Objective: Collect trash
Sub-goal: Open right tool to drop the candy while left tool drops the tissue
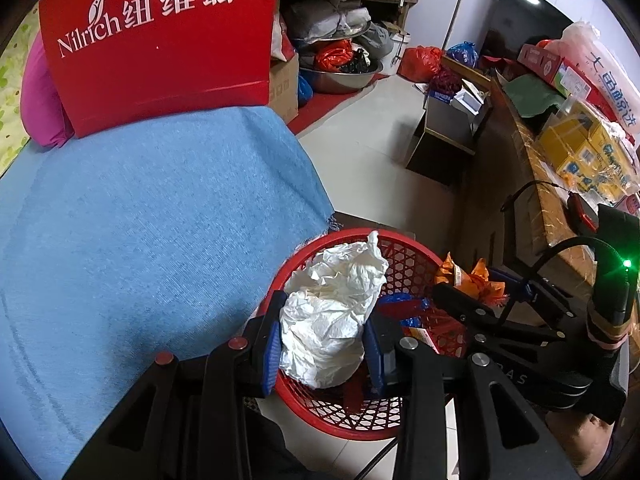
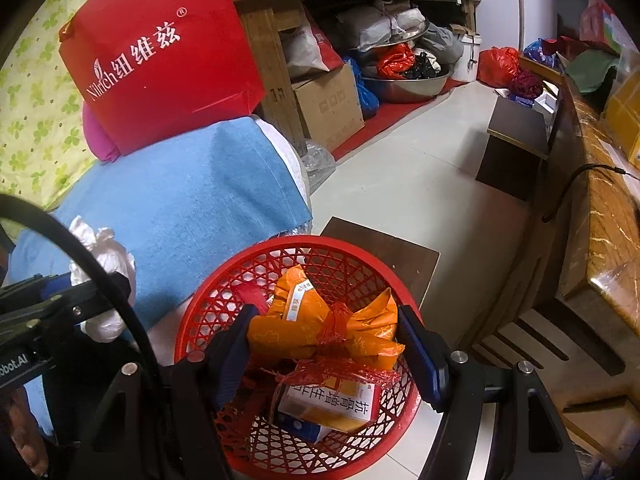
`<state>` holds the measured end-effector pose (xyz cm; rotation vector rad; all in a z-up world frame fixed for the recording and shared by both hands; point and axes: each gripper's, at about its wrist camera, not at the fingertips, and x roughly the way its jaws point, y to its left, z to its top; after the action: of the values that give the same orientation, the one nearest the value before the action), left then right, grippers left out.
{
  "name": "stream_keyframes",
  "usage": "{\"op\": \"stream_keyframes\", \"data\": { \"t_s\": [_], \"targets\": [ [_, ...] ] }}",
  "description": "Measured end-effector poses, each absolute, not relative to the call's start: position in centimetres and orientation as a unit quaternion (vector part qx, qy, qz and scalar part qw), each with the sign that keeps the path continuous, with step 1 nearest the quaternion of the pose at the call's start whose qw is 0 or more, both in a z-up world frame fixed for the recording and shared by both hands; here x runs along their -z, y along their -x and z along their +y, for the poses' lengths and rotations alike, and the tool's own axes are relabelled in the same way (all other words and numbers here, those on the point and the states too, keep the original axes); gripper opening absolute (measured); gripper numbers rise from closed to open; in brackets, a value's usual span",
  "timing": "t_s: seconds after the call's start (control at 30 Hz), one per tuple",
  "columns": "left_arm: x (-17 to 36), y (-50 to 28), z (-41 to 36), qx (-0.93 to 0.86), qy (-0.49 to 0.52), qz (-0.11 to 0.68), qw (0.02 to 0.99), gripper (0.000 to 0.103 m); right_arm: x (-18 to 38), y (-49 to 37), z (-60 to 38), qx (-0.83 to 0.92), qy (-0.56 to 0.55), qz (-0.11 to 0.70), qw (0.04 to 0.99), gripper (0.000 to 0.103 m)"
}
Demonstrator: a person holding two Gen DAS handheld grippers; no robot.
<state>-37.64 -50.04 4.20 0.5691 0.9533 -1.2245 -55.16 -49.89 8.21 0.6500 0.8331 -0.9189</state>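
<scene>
While both grippers hang over the red basket [image 2: 224, 280] on the floor, each carries a piece of trash that has not yet been let go. The left gripper [image 1: 322, 348] has its jaws closed on a crumpled white paper wad [image 1: 332, 320], held above the basket's rim on the side nearest the blue cloth [image 1: 140, 220]. The right gripper [image 2: 324, 344] clamps an orange wrapper [image 2: 320, 328] tangled with red netting over the basket's middle.

Already lying in the basket is a small orange-and-white box [image 2: 332, 404] printed with Chinese characters, too distorted to read with confidence. No loose trash shows on the blue cloth, so the collecting looks nearly finished; the two releases seem to be what remains.

A red bag [image 1: 160, 40] at the cloth's far edge reads "Nilrich" with a registered mark and Chinese characters.
</scene>
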Motion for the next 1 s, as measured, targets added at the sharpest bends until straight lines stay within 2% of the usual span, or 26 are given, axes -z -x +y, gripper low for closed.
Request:
{"op": "stream_keyframes", "data": {
  "t_s": [0.33,0.4,0.47,0.57,0.73,1.0],
  "targets": [
    [-3.7,37.7,-50.3,0.544,-0.254,0.427,0.676,0.037,-7.6,55.1,-50.6,0.425,-0.301,0.388,0.761,0.074],
    [-3.7,37.7,-50.3,0.543,-0.254,0.427,0.676,0.037,-7.3,55.1,-50.8,0.431,-0.3,0.391,0.756,0.08],
    [-3.6,37.8,-50.4,0.543,-0.255,0.429,0.676,0.037,-7.2,55.2,-51.1,0.437,-0.3,0.391,0.752,0.091],
    [-3.4,37.6,-50.4,0.541,-0.254,0.431,0.676,0.037,-7.8,55.5,-51.3,0.448,-0.289,0.385,0.754,0.098],
    [-3.1,37.3,-50.6,0.536,-0.253,0.436,0.677,0.037,-10.1,56.3,-50.9,0.461,-0.269,0.363,0.764,0.098],
    [-2.6,38.1,-51.3,0.539,-0.256,0.439,0.671,0.037,-16.3,58.7,-49.2,0.486,-0.22,0.275,0.8,0.098]
  ]
}}
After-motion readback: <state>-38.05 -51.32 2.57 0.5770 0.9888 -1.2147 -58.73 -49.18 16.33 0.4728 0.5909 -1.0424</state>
